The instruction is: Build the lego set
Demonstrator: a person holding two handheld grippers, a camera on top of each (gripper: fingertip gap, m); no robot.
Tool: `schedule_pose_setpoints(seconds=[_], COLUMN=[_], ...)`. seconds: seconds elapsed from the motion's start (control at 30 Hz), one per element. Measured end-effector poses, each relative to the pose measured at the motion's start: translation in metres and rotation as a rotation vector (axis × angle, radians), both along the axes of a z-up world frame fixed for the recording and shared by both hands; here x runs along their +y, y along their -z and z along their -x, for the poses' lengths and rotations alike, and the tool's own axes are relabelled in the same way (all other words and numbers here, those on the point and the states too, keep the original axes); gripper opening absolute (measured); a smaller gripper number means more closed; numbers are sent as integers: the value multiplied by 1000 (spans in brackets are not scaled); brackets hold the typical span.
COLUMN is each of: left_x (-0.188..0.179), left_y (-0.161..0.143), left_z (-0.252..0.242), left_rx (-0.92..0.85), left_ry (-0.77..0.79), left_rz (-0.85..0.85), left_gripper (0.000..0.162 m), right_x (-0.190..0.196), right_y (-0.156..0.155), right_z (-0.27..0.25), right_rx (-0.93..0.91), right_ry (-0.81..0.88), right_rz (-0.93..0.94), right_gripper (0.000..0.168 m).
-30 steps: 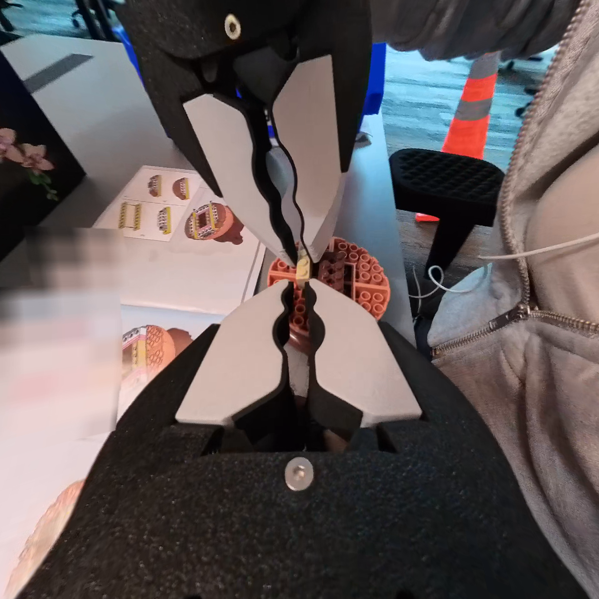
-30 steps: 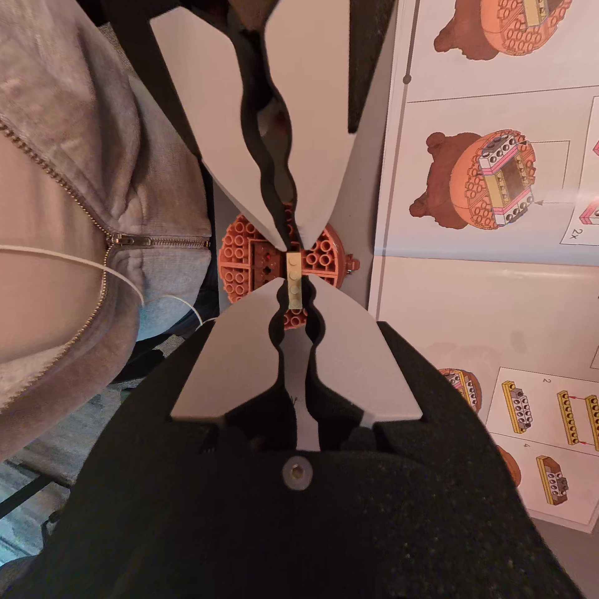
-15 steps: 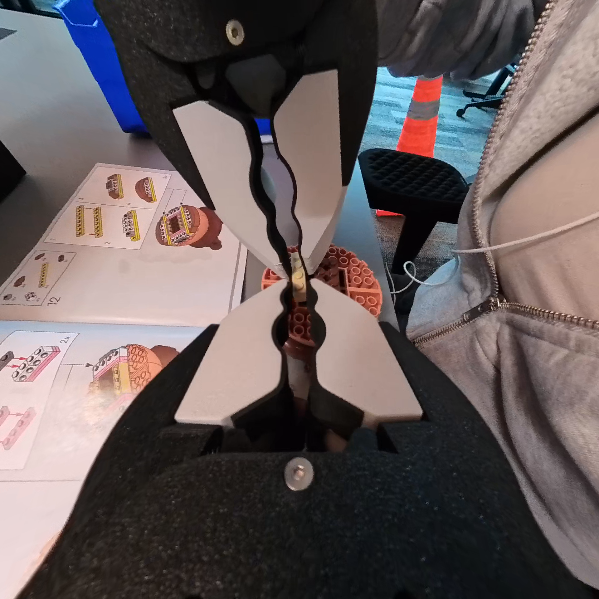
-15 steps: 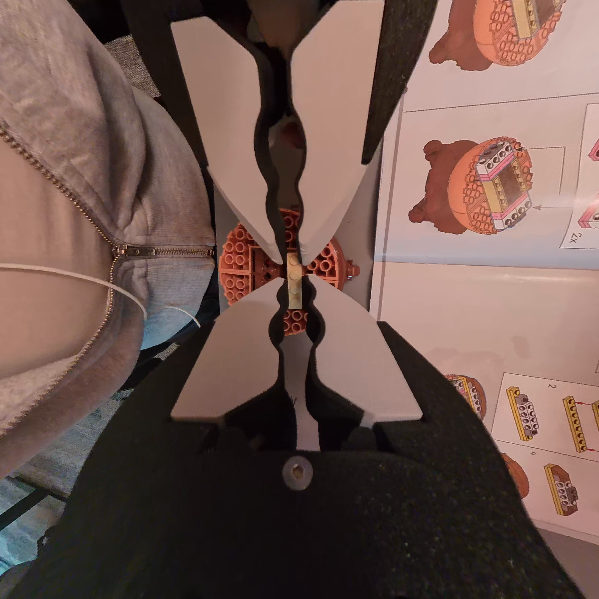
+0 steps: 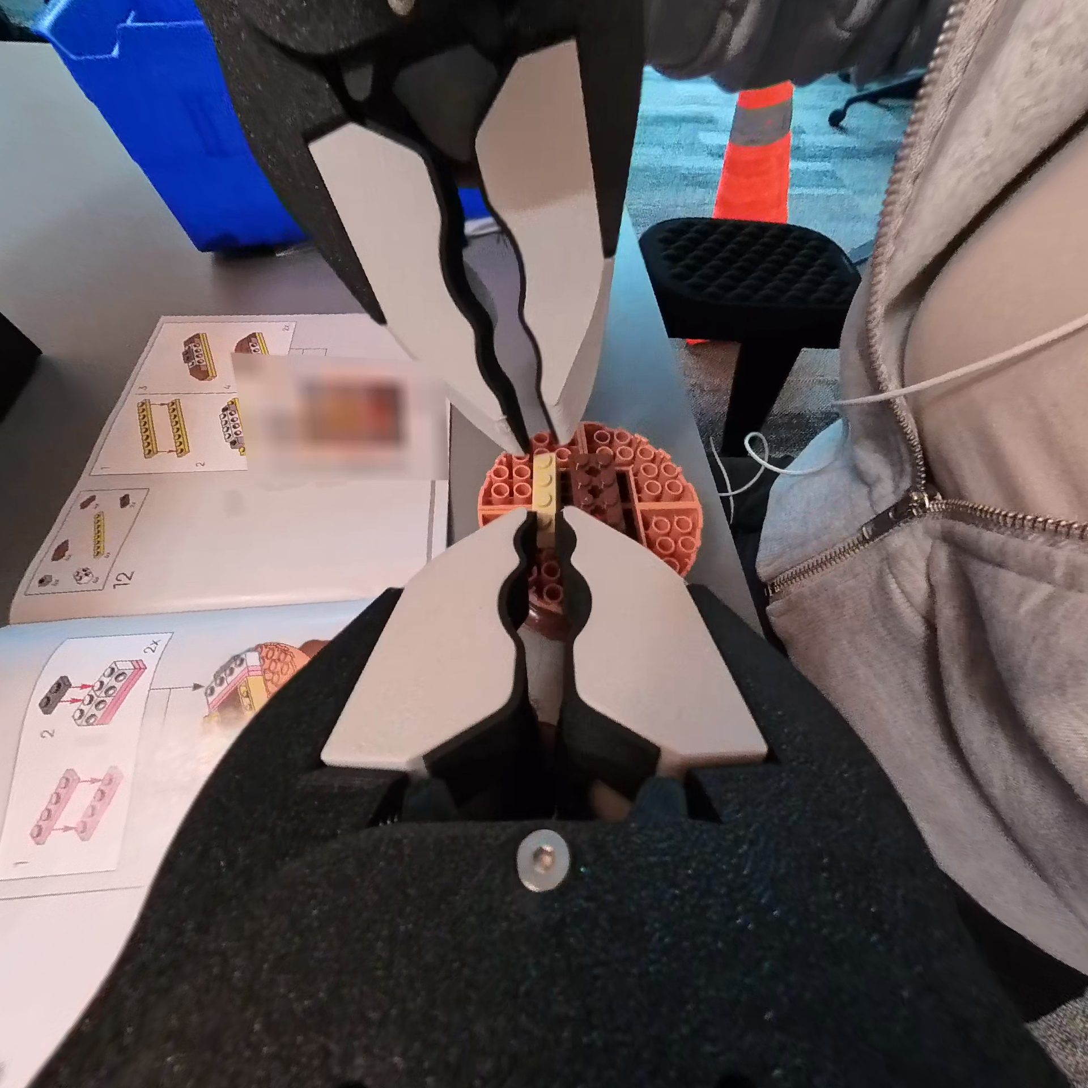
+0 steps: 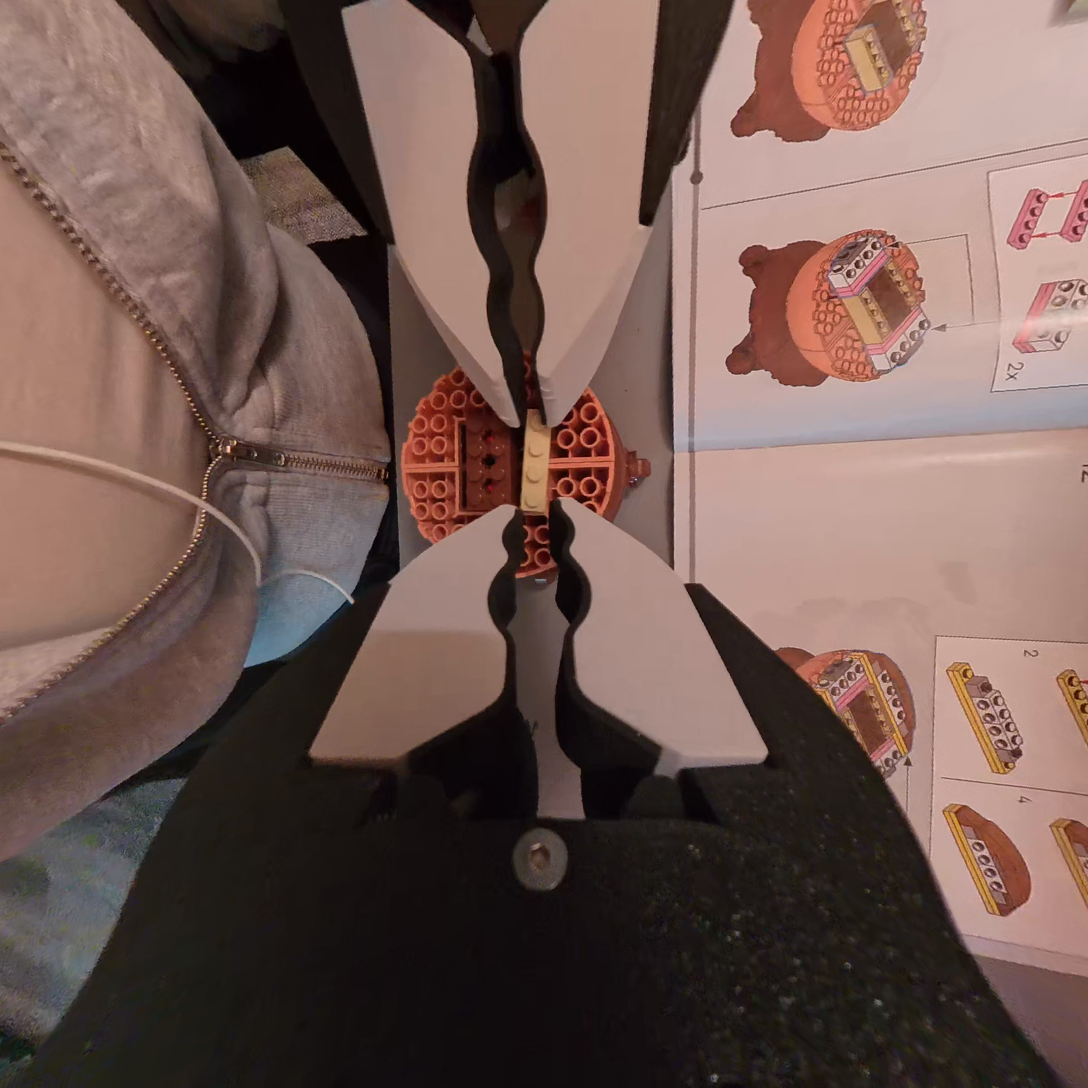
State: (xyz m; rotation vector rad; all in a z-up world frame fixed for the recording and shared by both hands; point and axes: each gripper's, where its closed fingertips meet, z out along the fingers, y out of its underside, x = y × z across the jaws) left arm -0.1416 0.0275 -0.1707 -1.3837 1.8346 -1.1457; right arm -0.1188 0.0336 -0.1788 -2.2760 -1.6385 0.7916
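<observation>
Both grippers, left (image 5: 544, 518) at six o'clock and right (image 5: 538, 438) at twelve, have lowered the pinched tan strip (image 5: 544, 488) onto the round orange base (image 5: 665, 512), nearly seated.

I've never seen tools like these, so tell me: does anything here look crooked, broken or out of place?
Nothing broken or spilled. The tan plate lies straight along the round base studs, left gripper at one end, right gripper at the other. Only oddity: the base sits very near the table edge.

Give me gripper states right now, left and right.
Left gripper: shut on one end of the tan plate.
Right gripper: shut on its other end, over the round orange base.
</observation>
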Motion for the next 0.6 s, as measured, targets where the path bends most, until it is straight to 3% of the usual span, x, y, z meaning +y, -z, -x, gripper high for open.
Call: schedule_pose_setpoints(seconds=[0.6], left_x=[-4], left_y=[1], left_z=[4], left_rx=[55], left_ry=[40], left_rz=[-34], left_gripper=[6], right_x=[-3], right_y=[3], right_z=[4], right_rx=[44], right_ry=[-54], right_rz=[-13], right_gripper=[2])
